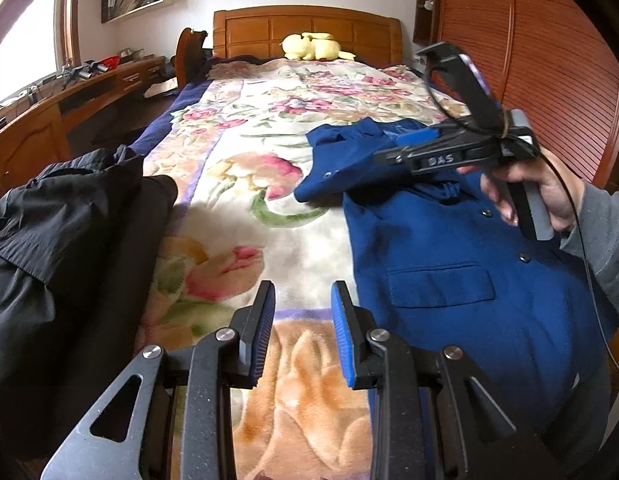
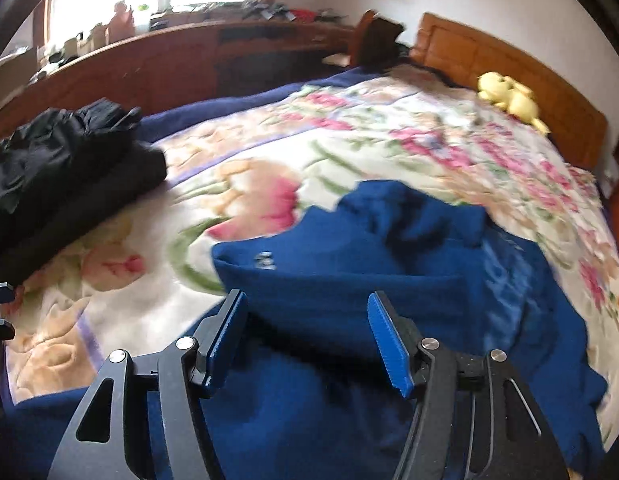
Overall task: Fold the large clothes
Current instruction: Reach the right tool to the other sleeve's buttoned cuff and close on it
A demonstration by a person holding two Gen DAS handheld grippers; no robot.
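A blue jacket [image 1: 461, 248] with snap buttons and a chest pocket lies on the floral blanket at the right; one sleeve is folded across towards the left. It fills the lower half of the right wrist view [image 2: 349, 280]. My left gripper [image 1: 303, 296] is open and empty, low over the blanket just left of the jacket's edge. My right gripper [image 2: 307, 312] is open and empty, hovering over the jacket's folded sleeve; in the left wrist view [image 1: 389, 152] it shows from the side above the collar area, held by a hand.
A pile of black clothes [image 1: 69, 240] lies at the bed's left edge, also in the right wrist view [image 2: 61, 160]. A yellow plush toy [image 1: 313, 46] sits by the wooden headboard. A wooden desk [image 1: 49, 112] runs along the left; a slatted wardrobe [image 1: 549, 60] stands at the right.
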